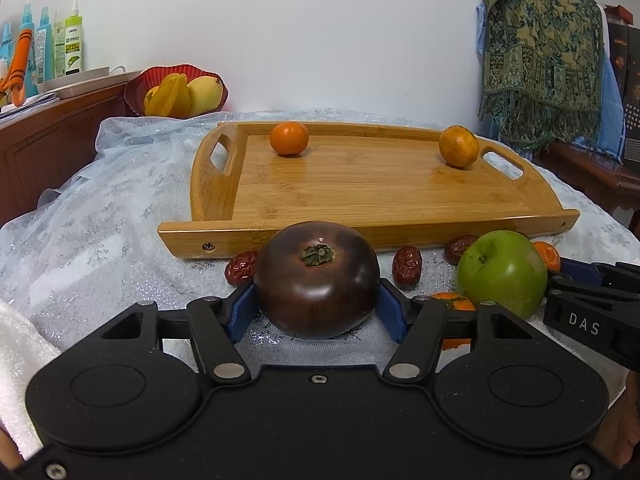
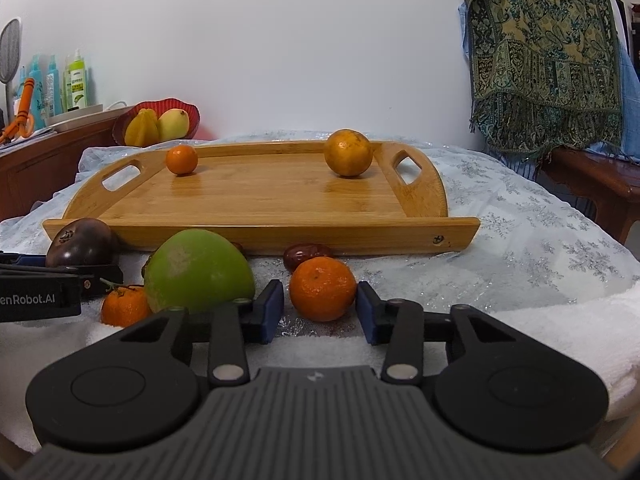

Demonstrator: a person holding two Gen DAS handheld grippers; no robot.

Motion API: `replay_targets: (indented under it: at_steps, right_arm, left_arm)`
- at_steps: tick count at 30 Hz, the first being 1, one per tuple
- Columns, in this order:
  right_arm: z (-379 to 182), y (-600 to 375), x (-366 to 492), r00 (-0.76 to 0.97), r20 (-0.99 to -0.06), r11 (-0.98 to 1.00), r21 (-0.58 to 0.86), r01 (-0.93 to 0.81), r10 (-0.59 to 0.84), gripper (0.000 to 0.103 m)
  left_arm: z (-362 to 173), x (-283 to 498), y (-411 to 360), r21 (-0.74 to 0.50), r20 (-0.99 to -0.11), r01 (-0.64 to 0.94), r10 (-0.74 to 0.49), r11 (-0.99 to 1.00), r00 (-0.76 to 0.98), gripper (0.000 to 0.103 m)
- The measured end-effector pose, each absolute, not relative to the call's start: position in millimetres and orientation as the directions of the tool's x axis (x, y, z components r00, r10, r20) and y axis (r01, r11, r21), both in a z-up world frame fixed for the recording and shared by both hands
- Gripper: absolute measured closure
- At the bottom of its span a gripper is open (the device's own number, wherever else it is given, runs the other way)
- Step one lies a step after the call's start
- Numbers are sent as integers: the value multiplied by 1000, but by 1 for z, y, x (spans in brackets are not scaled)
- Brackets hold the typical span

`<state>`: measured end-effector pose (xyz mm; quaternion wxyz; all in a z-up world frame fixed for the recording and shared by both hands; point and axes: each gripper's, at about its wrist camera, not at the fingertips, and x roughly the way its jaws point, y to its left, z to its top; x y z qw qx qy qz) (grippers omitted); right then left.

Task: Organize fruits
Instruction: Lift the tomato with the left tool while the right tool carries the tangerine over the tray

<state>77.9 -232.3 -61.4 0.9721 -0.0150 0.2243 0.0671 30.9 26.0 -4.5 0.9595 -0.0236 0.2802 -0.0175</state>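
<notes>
left claw (image 1: 317,307) pressed its pads on the dark tomato (image 1: 317,278) before the tray (image 1: 360,232), right claw (image 2: 320,307) bracketed a mandarin (image 2: 322,289) with slim gaps; squeezing gently would likely avoid bruising.

Two oranges (image 1: 289,138) on tray (image 1: 360,184) — apart

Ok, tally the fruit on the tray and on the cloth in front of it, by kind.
Mandarins: 4, two on the tray, two on the cloth
Red dates: 3
Green apple: 1
Dark brown fruit: 1
Total: 9
</notes>
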Motion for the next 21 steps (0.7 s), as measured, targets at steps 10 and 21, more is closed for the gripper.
replay_targets:
  at_steps: [10,21]
  right_arm:
    - [-58,-235,76,899,-423,993,24,-112,112,63]
    - [-52,-237,73,912,-398,995,32,-96,100,63]
  left_arm:
    - [-3,25,22,-44,-529,20,-40,999,848,44]
    - [1,18,14,-11,-499,50,-49,999,865,44]
